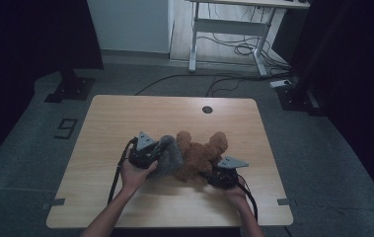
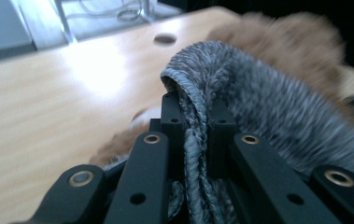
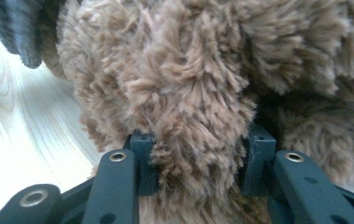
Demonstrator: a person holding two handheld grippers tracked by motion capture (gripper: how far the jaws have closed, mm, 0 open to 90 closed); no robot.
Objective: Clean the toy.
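Observation:
A brown plush teddy bear (image 1: 202, 150) lies near the middle of the wooden table (image 1: 120, 118). A grey fuzzy cloth piece (image 1: 170, 159) rests against the bear's left side. My left gripper (image 1: 158, 152) is shut on the ribbed edge of the grey cloth (image 2: 258, 93), pinched between the jaws of the left gripper (image 2: 195, 119), with the bear (image 2: 296, 42) blurred behind. My right gripper (image 1: 207, 174) is at the bear's lower right. In the right gripper view, the right gripper (image 3: 200, 156) is shut on a thick furry part of the bear (image 3: 174, 84). The grey cloth (image 3: 16, 28) hangs at the upper left.
A round cable hole (image 1: 207, 109) sits near the table's far edge. Beyond the table stand a white desk frame (image 1: 234, 29), loose floor cables (image 1: 243, 49) and dark stand bases (image 1: 68, 89). A "9" mark (image 1: 65, 128) is on the floor at the left.

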